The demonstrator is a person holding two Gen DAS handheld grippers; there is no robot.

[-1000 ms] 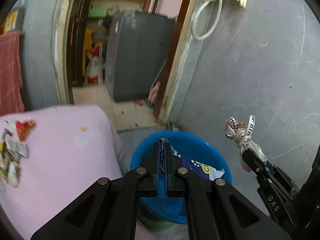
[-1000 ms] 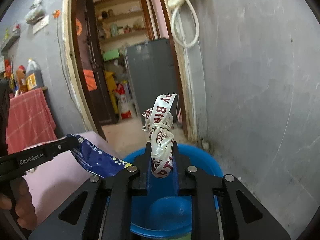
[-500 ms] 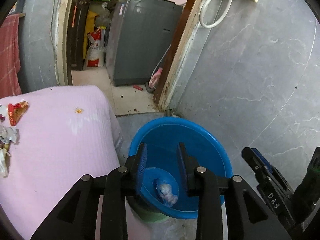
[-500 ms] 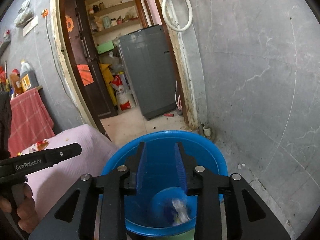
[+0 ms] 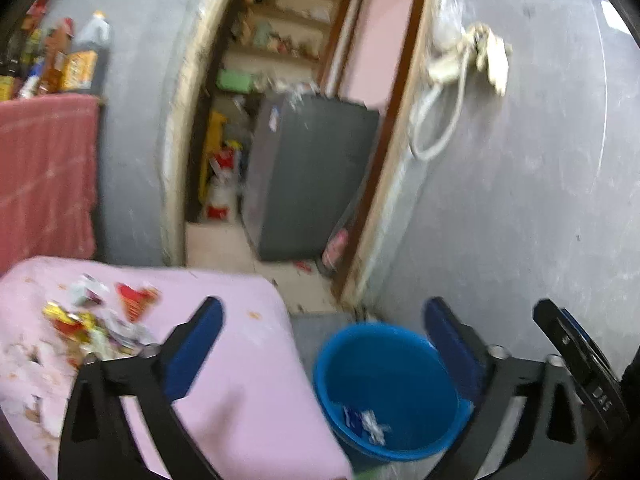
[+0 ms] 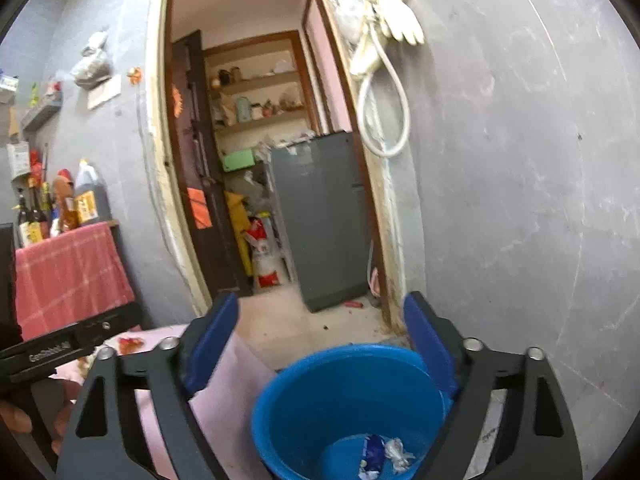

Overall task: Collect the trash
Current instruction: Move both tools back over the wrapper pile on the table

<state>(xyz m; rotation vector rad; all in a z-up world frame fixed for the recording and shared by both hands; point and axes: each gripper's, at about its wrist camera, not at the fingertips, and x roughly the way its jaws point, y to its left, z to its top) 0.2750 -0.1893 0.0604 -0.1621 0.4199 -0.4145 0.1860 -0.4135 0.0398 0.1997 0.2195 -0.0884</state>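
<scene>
A blue bucket [image 5: 394, 360] [image 6: 352, 376] stands on the floor beside a pink-covered table [image 5: 248, 372]. At its bottom lie a blue wrapper [image 6: 370, 454] and a crumpled white ribbon [image 6: 396, 454], both also visible in the left wrist view as a small heap of trash [image 5: 366, 424]. My left gripper [image 5: 322, 318] is above the table edge and bucket, its jaws opening wide with nothing between them. My right gripper [image 6: 320, 316] hangs over the bucket, jaws opening, nothing between them. Several wrappers [image 5: 96, 320] lie on the table's left side.
A grey wall [image 6: 520, 200] rises right of the bucket. Behind it a doorway [image 6: 256, 160] leads to a room with a grey appliance [image 6: 324, 216] and shelves. A red cloth [image 6: 68, 272] under bottles is at the left. A person's hand [image 6: 24, 420] holds the left gripper.
Both grippers let go: the blue wrapper and the white ribbon dropped into the bucket. The jaws then spread wide and both grippers rose, the left swinging toward the table.
</scene>
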